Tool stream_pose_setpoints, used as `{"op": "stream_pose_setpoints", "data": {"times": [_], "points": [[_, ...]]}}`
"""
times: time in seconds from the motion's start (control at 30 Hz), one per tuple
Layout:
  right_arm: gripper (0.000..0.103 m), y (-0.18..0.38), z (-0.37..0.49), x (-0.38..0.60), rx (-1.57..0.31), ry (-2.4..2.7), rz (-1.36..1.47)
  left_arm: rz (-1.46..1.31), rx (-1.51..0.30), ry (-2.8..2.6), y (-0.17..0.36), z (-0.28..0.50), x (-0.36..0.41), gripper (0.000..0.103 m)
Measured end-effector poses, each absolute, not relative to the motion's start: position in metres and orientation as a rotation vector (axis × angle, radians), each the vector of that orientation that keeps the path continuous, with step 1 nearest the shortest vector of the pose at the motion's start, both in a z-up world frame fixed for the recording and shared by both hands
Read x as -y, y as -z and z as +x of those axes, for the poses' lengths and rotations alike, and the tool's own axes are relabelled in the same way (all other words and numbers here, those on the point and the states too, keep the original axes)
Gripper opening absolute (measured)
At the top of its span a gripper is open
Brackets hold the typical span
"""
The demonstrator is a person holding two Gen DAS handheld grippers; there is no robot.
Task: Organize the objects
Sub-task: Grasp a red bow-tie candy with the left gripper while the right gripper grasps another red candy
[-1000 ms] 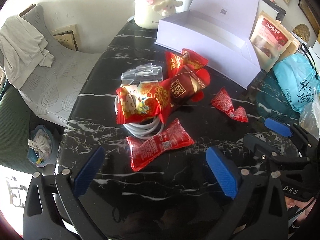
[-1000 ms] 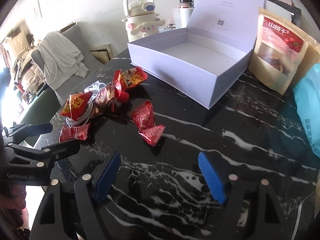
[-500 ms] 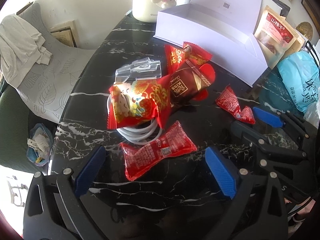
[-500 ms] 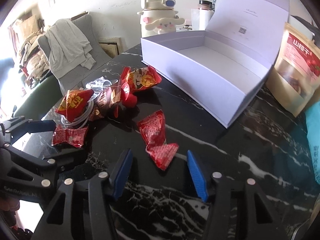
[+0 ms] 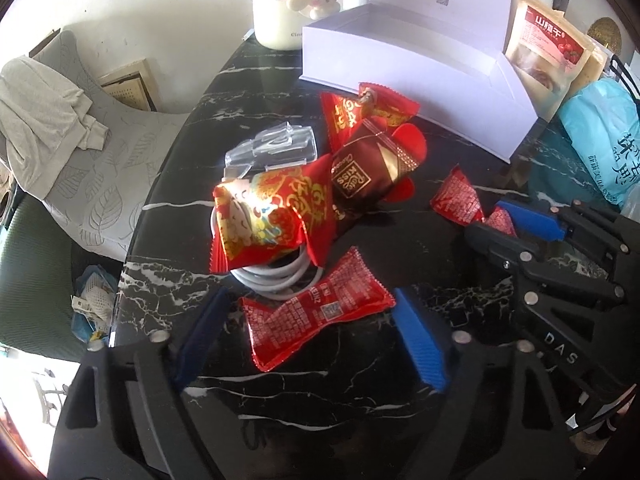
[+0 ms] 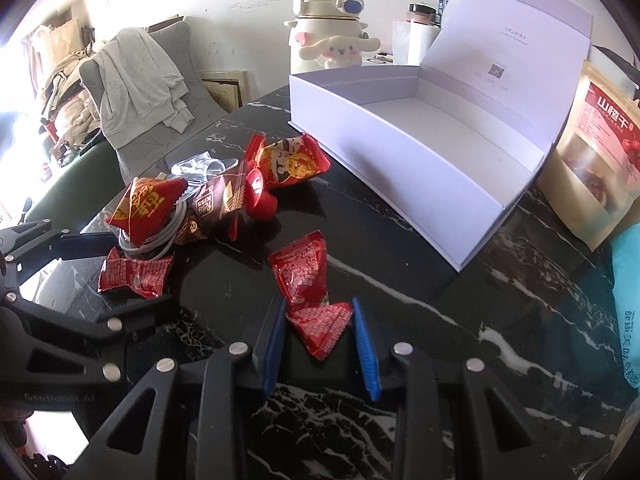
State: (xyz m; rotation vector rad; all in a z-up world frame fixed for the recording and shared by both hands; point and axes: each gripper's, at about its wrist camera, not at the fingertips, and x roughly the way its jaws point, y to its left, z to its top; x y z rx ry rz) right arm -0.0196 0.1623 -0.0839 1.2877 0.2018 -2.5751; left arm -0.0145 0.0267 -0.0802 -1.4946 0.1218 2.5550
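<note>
On the black marble table (image 6: 400, 280), a red snack packet (image 6: 308, 276) lies with its near triangular end between the blue pads of my right gripper (image 6: 320, 344); both pads touch it. My left gripper (image 5: 312, 336) stands open around a second red packet (image 5: 316, 312), which lies flat on the table (image 5: 400, 248). Beyond that packet is a heap: a red-and-gold bag (image 5: 268, 216) on a coiled white cable (image 5: 276, 276), a brown chocolate packet (image 5: 360, 176), another red bag (image 5: 368, 108) and a clear plastic piece (image 5: 276, 148). The open white box (image 6: 420, 140) is empty.
A cream cartoon kettle (image 6: 328, 28) stands behind the box. A dried-fruit pouch (image 6: 600, 140) and a blue plastic bag (image 5: 600, 140) sit at the right. A grey chair with a cloth (image 6: 136, 80) is off the table's left edge.
Both grippers moved forward to the packets. The right gripper's fingers narrowed from wide apart to touching the packet's end. The left gripper's fingers now flank the second packet.
</note>
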Motion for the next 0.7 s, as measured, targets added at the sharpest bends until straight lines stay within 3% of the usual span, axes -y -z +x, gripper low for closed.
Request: {"op": "stream_pose_setpoints", "data": {"times": [0.07,0.2,0.7], "points": [[0.033,0.084,-0.018,-0.163,-0.204,2.573,1.287,-1.480,-0.126,-2.555,0.079,-0.012,-0.026,0.069],[0.033,0.084,-0.013,-0.164,-0.203,2.574,1.289,-1.472,-0.122,-2.548,0.077,-0.007,-0.025,0.066],[0.033,0.079,0.020,-0.184,-0.143,2.596,1.304,-1.457,-0.043,-2.512,0.066,0.017,-0.027,0.063]]}}
